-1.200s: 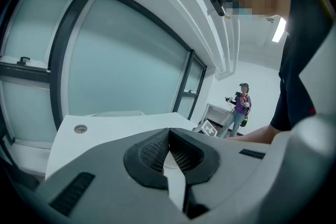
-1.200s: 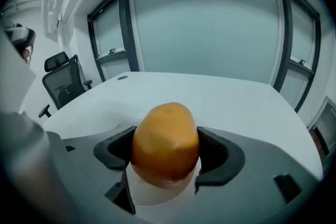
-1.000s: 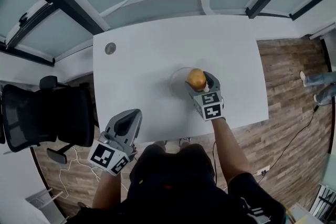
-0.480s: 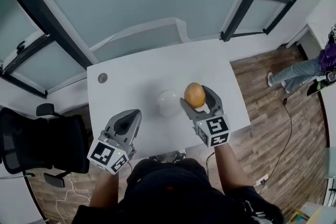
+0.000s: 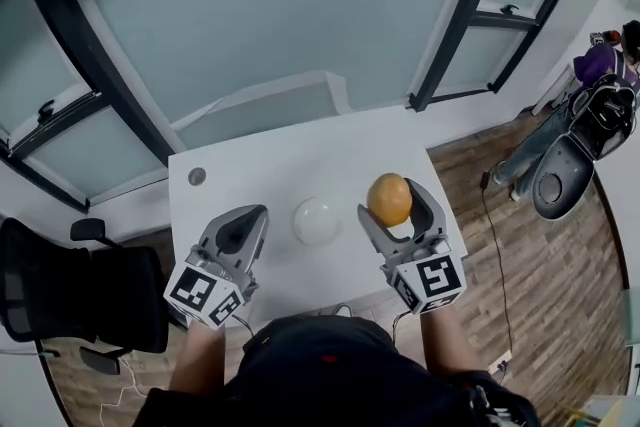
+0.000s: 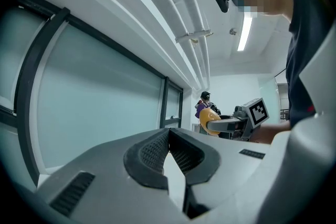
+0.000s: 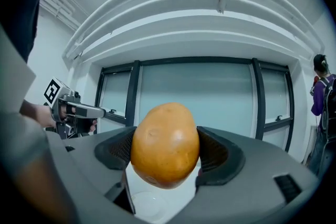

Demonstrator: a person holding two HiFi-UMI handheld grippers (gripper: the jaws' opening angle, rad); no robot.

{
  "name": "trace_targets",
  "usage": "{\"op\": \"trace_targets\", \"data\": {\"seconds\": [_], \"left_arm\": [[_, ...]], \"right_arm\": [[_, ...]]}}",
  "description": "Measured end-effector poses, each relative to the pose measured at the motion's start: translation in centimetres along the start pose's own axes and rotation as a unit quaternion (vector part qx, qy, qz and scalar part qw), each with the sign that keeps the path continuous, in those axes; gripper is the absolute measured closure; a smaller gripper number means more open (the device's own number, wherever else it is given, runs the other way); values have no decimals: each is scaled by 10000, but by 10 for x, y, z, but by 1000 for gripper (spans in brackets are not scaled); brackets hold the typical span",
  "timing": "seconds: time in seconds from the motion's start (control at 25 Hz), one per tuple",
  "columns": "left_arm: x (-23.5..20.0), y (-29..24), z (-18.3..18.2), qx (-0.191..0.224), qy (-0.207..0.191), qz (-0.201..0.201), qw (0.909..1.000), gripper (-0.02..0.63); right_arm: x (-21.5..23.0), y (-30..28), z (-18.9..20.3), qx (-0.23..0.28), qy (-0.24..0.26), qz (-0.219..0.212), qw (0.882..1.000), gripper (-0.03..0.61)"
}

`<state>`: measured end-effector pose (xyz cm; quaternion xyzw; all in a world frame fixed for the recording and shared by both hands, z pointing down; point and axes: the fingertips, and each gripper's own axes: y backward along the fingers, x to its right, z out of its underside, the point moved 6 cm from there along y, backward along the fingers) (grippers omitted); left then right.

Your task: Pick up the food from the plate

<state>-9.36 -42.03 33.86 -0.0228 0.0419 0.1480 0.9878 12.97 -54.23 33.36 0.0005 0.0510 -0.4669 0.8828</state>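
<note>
My right gripper (image 5: 391,202) is shut on an orange-brown potato (image 5: 389,199), held up in the air above the white table (image 5: 260,175), to the right of the plate. In the right gripper view the potato (image 7: 165,145) fills the gap between the two dark pads (image 7: 218,154), and the plate (image 7: 147,204) shows small below it. The clear round plate (image 5: 317,221) lies on the table with nothing on it. My left gripper (image 5: 246,226) hovers near the table's front left, jaws shut on nothing. The left gripper view shows its pads (image 6: 152,152) touching, with the potato (image 6: 206,120) far off.
A round grommet (image 5: 197,177) sits in the table's far left corner. A black office chair (image 5: 70,285) stands left of the table. A second chair (image 5: 565,165) and a person (image 5: 590,75) are at the far right on the wood floor. Glass walls stand behind the table.
The right gripper has lifted the potato off the plate and carried it up and to the right. The plate stays bare on the table. The left gripper has hardly moved.
</note>
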Motion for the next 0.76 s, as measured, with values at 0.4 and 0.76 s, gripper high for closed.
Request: {"op": "trace_targets", "data": {"seconds": [0.4,0.76], "left_arm": [[2,14,-18,222,-130,-93,9996,591],[-5,29,-17,253,-131,-122,9995,591]], "right_arm": [[-9,7,-18,92,109,0,9999,207],[-27,4,-28,305,151,-36,9994,207]]}}
